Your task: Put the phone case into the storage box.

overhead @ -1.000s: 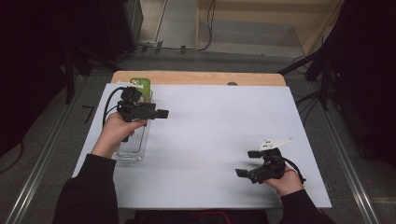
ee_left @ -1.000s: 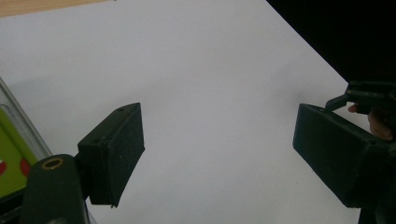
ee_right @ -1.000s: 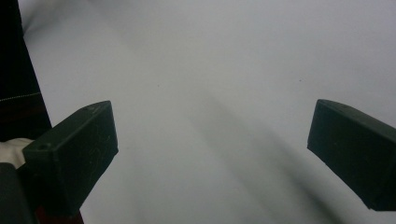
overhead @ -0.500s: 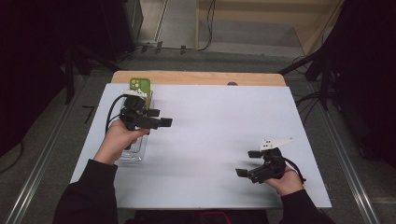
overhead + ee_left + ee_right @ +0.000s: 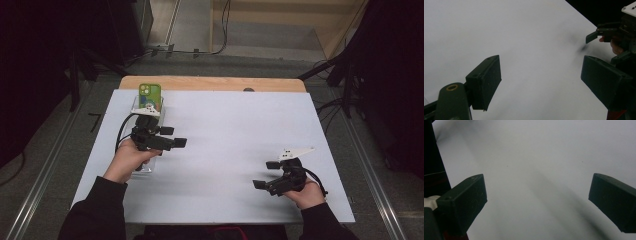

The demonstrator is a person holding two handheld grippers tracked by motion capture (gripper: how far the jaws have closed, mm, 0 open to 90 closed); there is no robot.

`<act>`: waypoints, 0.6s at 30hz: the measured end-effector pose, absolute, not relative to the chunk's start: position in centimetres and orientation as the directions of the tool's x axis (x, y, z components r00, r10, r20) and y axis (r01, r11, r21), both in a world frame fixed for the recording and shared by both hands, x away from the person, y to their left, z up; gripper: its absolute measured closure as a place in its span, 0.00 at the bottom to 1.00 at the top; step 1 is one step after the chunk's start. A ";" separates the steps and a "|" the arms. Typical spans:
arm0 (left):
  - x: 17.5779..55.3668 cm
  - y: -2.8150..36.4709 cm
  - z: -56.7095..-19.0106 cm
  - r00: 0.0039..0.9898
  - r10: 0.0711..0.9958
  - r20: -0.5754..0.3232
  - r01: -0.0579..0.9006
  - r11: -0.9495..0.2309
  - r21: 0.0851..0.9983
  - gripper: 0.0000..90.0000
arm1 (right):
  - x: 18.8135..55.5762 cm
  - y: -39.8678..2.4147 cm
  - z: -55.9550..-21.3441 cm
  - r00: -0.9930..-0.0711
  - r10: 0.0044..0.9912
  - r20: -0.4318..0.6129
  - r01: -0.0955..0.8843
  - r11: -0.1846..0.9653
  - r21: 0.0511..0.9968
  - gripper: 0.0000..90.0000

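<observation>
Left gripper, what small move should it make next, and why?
Probably turn the left gripper back toward the green phone standing in the clear holder behind it. Its jaws stand open with nothing between them and point across the bare white table, away from the phone, so no grasp can begin from here.

No text, label, brand, number or sign can be read on anything pictured; a small patch on the green phone [image 5: 150,94] is too blurred to be made out.
</observation>
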State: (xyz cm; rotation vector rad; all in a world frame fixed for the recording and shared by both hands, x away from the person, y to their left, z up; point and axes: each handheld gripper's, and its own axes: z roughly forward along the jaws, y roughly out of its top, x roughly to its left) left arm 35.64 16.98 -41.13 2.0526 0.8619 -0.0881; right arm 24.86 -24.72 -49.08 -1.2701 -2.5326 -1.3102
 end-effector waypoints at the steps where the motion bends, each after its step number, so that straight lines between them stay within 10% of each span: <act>1: 35.5 17.0 -41.2 0.757 0.543 -0.364 0.604 -0.371 0.705 0.19 | 24.9 -24.7 -49.1 -0.669 0.652 0.358 0.669 0.317 0.673 0.00; 18: 32.9 17.5 -43.2 0.792 0.522 -0.316 0.549 -0.383 0.743 0.19 | 24.9 -24.8 -49.0 -0.661 0.653 0.369 0.677 0.308 0.668 0.00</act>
